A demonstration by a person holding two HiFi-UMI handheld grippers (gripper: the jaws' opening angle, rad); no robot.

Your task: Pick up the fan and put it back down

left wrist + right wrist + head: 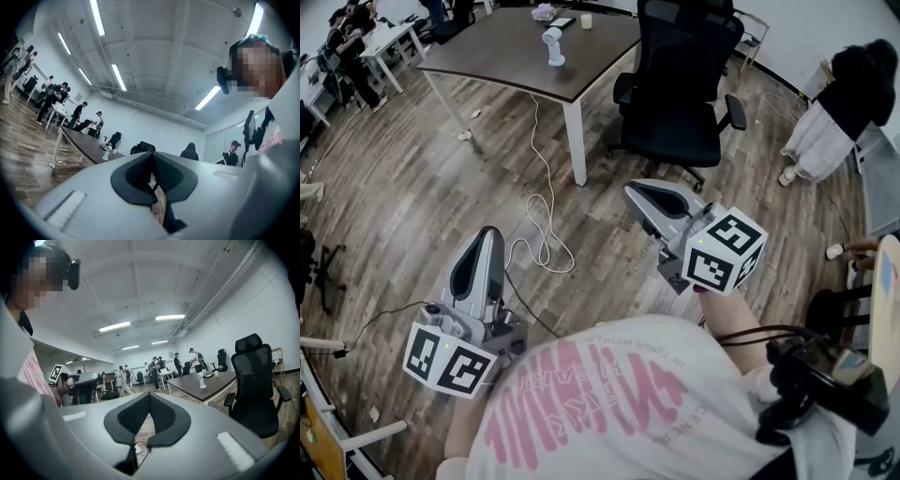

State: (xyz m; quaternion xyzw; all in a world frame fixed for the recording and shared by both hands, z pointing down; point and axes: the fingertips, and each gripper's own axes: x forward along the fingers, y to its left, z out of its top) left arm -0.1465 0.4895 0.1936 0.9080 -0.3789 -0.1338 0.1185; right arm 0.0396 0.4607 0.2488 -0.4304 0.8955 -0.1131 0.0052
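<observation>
A small white fan (553, 45) stands upright on the dark brown table (497, 58) far ahead; it also shows as a tiny white shape in the left gripper view (108, 153) and in the right gripper view (202, 378). My left gripper (492, 234) is held low at the left, well short of the table, its jaws shut with nothing between them. My right gripper (639, 191) is at the right, nearer the black office chair (680, 89), also shut and empty. Both point roughly level toward the table.
A white cable (539, 220) trails across the wooden floor from the table toward me. A cup (586, 21) and a dark flat item (562, 22) lie at the table's far end. People stand at white tables (389, 39) at the far left; a person (844, 103) bends at the right.
</observation>
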